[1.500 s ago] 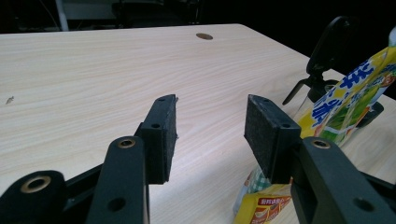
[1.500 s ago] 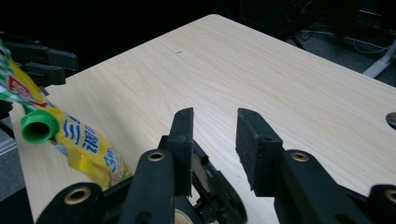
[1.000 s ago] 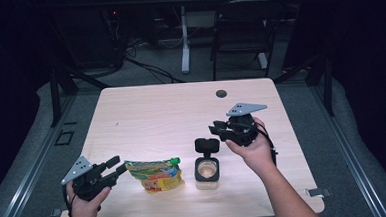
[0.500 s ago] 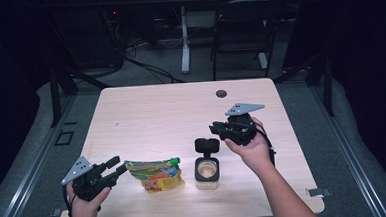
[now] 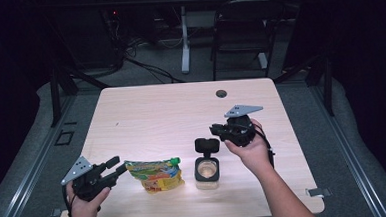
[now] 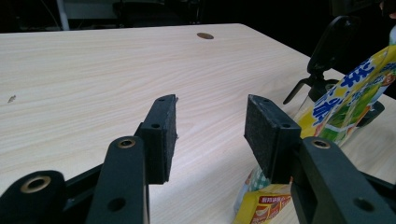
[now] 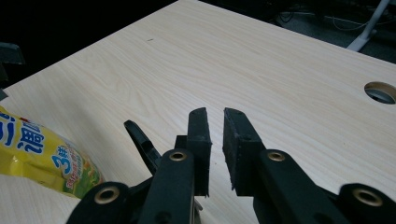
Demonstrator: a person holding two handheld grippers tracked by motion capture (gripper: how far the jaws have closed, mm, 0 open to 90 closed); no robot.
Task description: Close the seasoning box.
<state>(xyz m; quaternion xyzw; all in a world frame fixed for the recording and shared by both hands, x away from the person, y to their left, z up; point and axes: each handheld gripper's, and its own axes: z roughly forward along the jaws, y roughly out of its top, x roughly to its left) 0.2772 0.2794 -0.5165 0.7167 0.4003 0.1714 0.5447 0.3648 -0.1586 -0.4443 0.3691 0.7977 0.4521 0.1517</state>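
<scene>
Lying on the table [image 5: 146, 116], the yellow snack bag [image 5: 153, 173] sat just left of a glass jar [image 5: 207, 170], the left gripper [image 5: 118, 166] gaping beside the bag, the right gripper [image 5: 218, 131] near the jar, jaws narrowly parted on nothing.

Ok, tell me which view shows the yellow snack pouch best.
The high view: the whole yellow snack pouch lies flat on the table, green cap and outline visible. The left gripper view catches only its printed edge beside one jaw; the right gripper view shows just a corner.
</scene>
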